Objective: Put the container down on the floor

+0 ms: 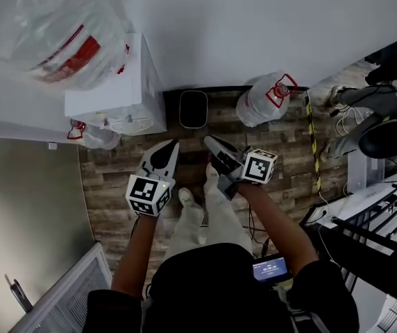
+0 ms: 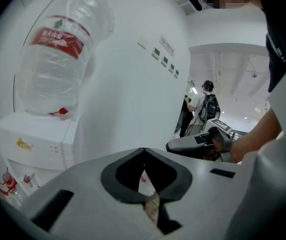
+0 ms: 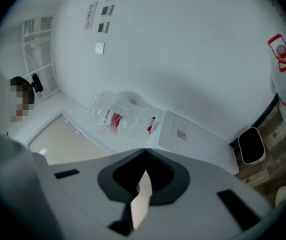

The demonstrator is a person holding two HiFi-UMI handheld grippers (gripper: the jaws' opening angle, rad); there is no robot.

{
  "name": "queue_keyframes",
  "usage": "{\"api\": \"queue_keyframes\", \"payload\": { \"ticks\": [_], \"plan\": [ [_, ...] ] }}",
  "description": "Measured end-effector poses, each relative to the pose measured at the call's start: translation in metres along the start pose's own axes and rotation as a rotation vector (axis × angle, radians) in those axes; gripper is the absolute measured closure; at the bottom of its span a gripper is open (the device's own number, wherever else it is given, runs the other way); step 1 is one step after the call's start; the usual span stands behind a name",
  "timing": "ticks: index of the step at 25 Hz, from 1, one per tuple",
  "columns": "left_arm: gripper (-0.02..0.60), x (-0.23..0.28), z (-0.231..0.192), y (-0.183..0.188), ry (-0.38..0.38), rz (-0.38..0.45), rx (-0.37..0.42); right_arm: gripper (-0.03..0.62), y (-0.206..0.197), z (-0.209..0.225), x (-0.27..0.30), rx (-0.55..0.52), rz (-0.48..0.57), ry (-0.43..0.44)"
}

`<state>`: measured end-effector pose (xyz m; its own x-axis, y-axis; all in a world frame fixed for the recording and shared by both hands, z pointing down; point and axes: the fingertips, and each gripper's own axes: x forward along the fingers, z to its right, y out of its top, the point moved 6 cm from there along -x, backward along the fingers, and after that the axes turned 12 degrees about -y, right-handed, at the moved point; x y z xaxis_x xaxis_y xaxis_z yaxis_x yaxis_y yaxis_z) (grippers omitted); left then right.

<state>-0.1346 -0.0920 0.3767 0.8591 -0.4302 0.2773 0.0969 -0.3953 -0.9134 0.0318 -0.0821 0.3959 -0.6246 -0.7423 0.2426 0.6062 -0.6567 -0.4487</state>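
we see a brown wood-grain floor [image 1: 115, 186] and a white wall [image 1: 254, 26]. the container [image 1: 259, 103] is clear with a red cap and a red handle. the dispenser [image 1: 125, 92] is white, and the bottle [image 1: 53, 33] on it is clear with a red label. the bin [image 1: 193, 108] is black. the left tool [image 1: 173, 145] and right tool [image 1: 209, 140] are grey with black pads. the cube [image 1: 148, 194] on each has black-and-white square markers. the tape [image 1: 311, 134] is striped yellow and black. the trousers [image 1: 212, 220] are cream and the top [image 1: 212, 283] is black.
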Motion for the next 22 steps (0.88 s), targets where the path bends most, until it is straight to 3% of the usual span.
{"api": "queue_keyframes", "payload": {
  "ticks": [14,22],
  "plan": [
    [0.565,-0.065,0.057,0.068,-0.039,0.101,0.069,0.565,-0.001,-0.111,-0.05,-0.352,0.062,0.062],
    [0.565,-0.072,0.085,0.091,-0.064,0.127,0.133,0.565,0.005,-0.146,-0.074,-0.521,0.098,0.061]
  ]
}}
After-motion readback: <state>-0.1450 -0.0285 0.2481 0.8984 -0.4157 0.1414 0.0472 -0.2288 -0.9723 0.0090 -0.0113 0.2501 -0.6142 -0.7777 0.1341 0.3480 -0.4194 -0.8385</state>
